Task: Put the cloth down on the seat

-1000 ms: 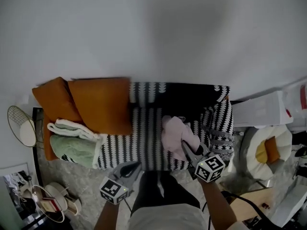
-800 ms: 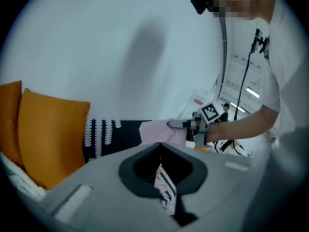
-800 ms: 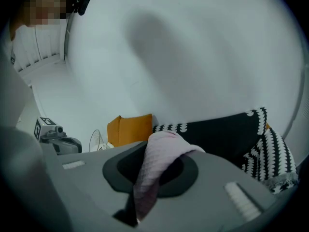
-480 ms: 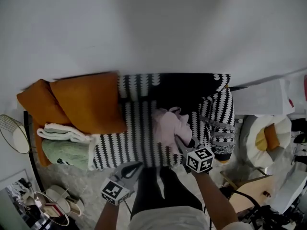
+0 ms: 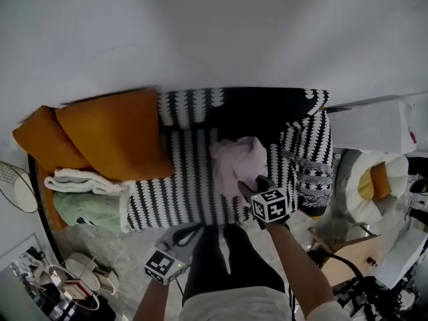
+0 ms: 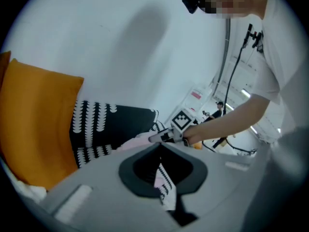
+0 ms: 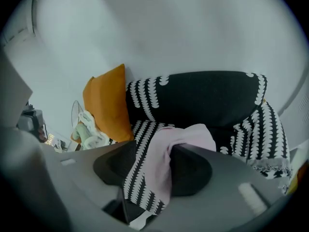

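The pink cloth lies crumpled on the right half of the black-and-white patterned seat. My right gripper is at the cloth's near edge, low over the seat. Its jaws are opening. In the right gripper view the cloth lies loose between them and drapes over the right jaw of the right gripper. My left gripper hangs in front of the sofa, shut and empty. The left gripper view shows my left gripper with the right gripper and cloth beyond it.
Two orange cushions lean at the sofa's left end, with folded green and white blankets below them. The patterned armrest is just right of the cloth. A white box, a round pouf and a wooden table stand at the right.
The right gripper moved further in over the seat with the cloth, then its jaws parted and the cloth settled lower and flatter. The left gripper has hardly moved.
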